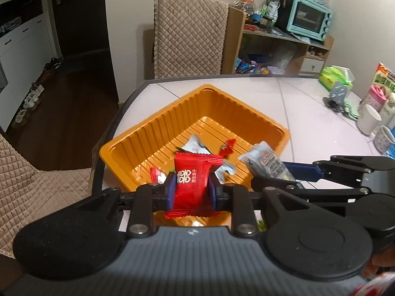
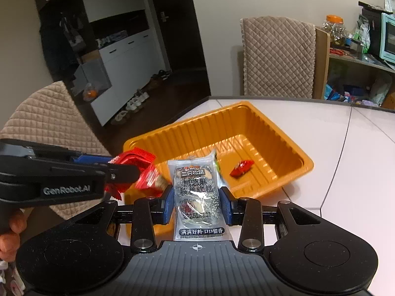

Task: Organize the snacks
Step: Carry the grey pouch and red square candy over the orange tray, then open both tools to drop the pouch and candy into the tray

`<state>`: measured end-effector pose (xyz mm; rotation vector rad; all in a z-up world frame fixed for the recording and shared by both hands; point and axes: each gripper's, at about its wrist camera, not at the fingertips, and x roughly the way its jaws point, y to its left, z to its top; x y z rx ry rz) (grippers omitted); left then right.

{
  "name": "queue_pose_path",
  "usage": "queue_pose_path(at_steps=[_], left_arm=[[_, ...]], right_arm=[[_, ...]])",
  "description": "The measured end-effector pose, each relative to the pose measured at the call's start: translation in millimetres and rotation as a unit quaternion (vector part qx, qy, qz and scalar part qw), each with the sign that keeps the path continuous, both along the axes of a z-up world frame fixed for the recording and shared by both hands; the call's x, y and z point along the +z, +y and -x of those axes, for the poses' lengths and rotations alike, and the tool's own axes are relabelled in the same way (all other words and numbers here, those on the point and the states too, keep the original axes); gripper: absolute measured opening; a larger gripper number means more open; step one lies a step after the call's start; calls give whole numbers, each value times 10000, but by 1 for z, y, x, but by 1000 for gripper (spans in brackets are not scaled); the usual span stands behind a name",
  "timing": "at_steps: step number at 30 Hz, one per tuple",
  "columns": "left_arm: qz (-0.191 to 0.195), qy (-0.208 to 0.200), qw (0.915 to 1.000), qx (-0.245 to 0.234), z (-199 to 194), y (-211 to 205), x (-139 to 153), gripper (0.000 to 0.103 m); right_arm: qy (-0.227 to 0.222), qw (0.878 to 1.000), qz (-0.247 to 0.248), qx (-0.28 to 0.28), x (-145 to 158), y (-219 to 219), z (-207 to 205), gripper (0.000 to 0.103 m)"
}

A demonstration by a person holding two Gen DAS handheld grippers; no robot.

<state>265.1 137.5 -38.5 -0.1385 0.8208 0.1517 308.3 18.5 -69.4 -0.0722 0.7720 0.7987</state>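
- Snacks ride in both tools at once, each one above the near part of the orange tray [image 1: 158, 123], which sits on the white surface [image 1: 308, 113] near its left corner.
- Left tool [image 1: 192, 188]: its blue pads pinch a red packet [image 1: 191, 185] across the narrow middle. The packet's long axis runs along the fingers, its far end reaching out over the tray's near wall.
- Right tool [image 2: 196, 203]: its pads pinch a clear cake packet [image 2: 196, 192] by the long sides, again lengthwise along the fingers, its far end over the tray floor.
- Already on the tray floor: a small red candy [image 2: 242, 168] toward the right, and a silver wrapper [image 1: 196, 144] nearer the middle.
- The two tools hang side by side and close together, left one beside the right one's left flank.
- My reading: the tray's open floor lies ahead of and below both packets, so each needs only a short reach forward before letting go, and neither hand is clearly the nearer.
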Motion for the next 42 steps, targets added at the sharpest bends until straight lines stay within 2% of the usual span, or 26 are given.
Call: queue_pose_path(at_steps=[18,42], left_arm=[[-46,270,9996,98,-63,29,-31,24],[-7,456,9987,211,-90,45,-49,24]], right_arm=[[-20,9990,257,-360,-28,29,-68,39],[1,9979,339,-560,-39,27,-92,39]])
